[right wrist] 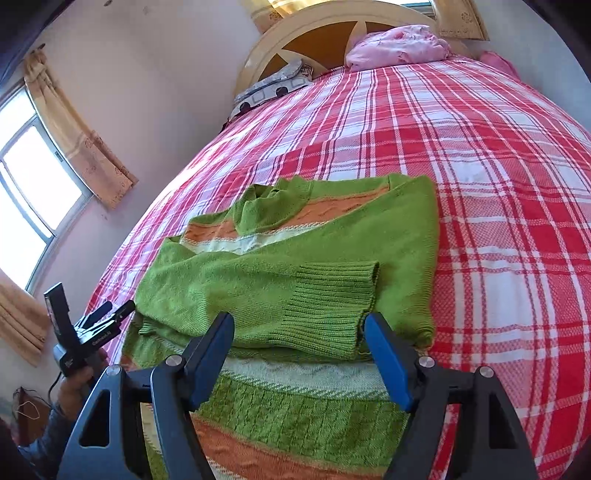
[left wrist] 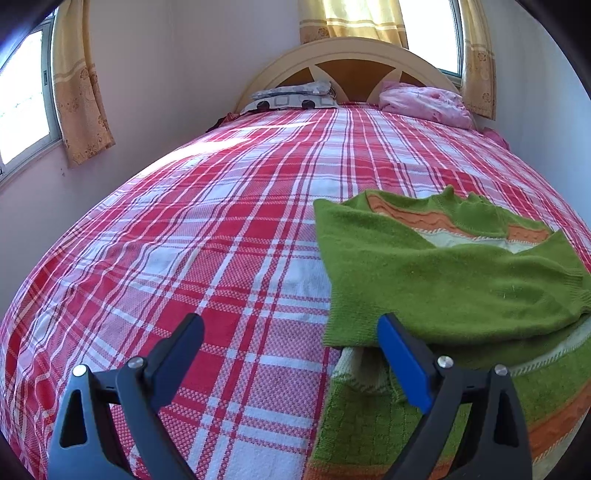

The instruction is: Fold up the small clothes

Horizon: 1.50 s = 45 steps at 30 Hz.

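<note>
— Right, any writing legible?

— Only a small white mark on the left tongs (right wrist: pixel 110 314), seen from the right wrist; too small to read.

— What differs between the views?

— The right wrist view shows the person's hand (right wrist: pixel 79 387) gripping the left tool beside the green sweater (right wrist: pixel 295 280), plus the ribbed cuff (right wrist: pixel 332 295) of a sleeve folded across the body. The left wrist view shows more bare bedspread (left wrist: pixel 184 240) and the far window (left wrist: pixel 428 33).

— The sweater's position?

— On the bed, partly folded. The right tongs (right wrist: pixel 299 328) stand released, jaws apart on either side of the cuff, pads not pressing it. The left tongs (left wrist: pixel 291 332) are spread wide, one finger (left wrist: pixel 402 362) over the sweater's near left edge, the other over the bedspread, gripping nothing.
</note>
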Tool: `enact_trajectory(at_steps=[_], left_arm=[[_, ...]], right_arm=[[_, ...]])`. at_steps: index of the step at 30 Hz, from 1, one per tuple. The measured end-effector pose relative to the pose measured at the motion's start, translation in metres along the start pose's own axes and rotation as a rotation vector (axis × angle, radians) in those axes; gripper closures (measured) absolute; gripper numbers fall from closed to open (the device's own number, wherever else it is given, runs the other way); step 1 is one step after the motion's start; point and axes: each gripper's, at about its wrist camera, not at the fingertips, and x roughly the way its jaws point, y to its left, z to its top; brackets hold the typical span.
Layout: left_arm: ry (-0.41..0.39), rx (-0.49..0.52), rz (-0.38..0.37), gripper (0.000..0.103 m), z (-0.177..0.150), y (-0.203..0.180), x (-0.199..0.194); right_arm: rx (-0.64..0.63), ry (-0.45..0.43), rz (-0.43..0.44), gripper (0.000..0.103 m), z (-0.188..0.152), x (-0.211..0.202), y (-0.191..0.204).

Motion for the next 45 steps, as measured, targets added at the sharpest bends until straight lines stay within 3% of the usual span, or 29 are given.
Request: enact_trajectory(at_steps=[1, 4, 5, 6, 7, 9, 14, 16, 19, 22, 23, 24, 26, 28, 31, 33, 36, 41, 45], left_arm=[[-0.001, 0.001, 0.002, 0.006, 0.0, 0.001, 0.0], [0.002, -0.012, 0.003, 0.006, 0.002, 0.005, 0.002], [0.007, -0.018, 0.002, 0.006, 0.002, 0.006, 0.003], [0.011, -0.024, 0.002, 0.006, 0.002, 0.007, 0.005], [0.015, -0.027, 0.0, 0.006, 0.002, 0.008, 0.006], [0.015, -0.026, -0.001, 0.006, 0.002, 0.008, 0.005], [-0.001, -0.007, 0.001, 0.006, 0.005, 0.006, 0.001], [0.003, -0.002, 0.004, 0.006, 0.005, 0.005, 0.002], [0.012, -0.001, 0.002, 0.006, 0.007, 0.001, 0.004], [-0.002, 0.008, -0.01, 0.006, 0.01, -0.004, -0.001], [-0.011, 0.013, -0.013, 0.005, 0.012, -0.006, -0.004], [-0.021, 0.02, -0.013, 0.005, 0.015, -0.008, -0.006], [-0.041, 0.036, -0.008, 0.004, 0.021, -0.014, -0.008], [-0.051, 0.049, 0.008, 0.003, 0.027, -0.019, -0.006], [-0.05, 0.135, 0.099, 0.0, 0.03, -0.034, 0.006], [-0.025, 0.173, 0.169, 0.0, 0.027, -0.038, 0.021], [0.034, 0.172, 0.158, 0.0, 0.019, -0.033, 0.035], [0.047, 0.188, 0.13, 0.0, 0.014, -0.036, 0.039], [0.04, 0.207, 0.125, 0.0, 0.011, -0.039, 0.035]], right_arm=[[0.001, 0.018, -0.023, 0.03, -0.001, 0.005, -0.001], [-0.008, 0.056, -0.062, 0.053, -0.004, 0.019, -0.004], [-0.011, 0.067, -0.083, 0.064, -0.005, 0.023, -0.006], [-0.015, 0.069, -0.098, 0.088, -0.005, 0.025, -0.007], [-0.019, 0.069, -0.104, 0.095, -0.004, 0.026, -0.008], [-0.024, 0.042, -0.065, 0.096, -0.003, 0.018, -0.008], [-0.174, -0.048, -0.146, 0.097, -0.006, -0.016, 0.016], [-0.182, -0.04, -0.214, 0.097, -0.008, -0.014, 0.009], [-0.153, 0.034, -0.213, 0.095, -0.012, 0.002, -0.008], [-0.195, 0.025, -0.257, 0.068, -0.017, 0.001, -0.001], [-0.21, 0.011, -0.26, 0.052, -0.017, -0.003, 0.004], [-0.218, -0.015, -0.273, 0.046, -0.017, -0.008, 0.009], [-0.25, -0.078, -0.325, 0.046, -0.012, -0.019, 0.021], [-0.279, -0.122, -0.281, 0.046, -0.005, -0.026, 0.037], [-0.252, -0.058, -0.124, 0.046, 0.006, -0.009, 0.044], [-0.201, 0.007, -0.095, 0.046, 0.009, 0.011, 0.036], [-0.141, 0.092, -0.186, 0.046, 0.004, 0.04, 0.008], [-0.124, 0.029, -0.144, 0.046, -0.002, 0.028, -0.009], [-0.185, 0.05, -0.203, 0.046, -0.011, 0.025, -0.002]])
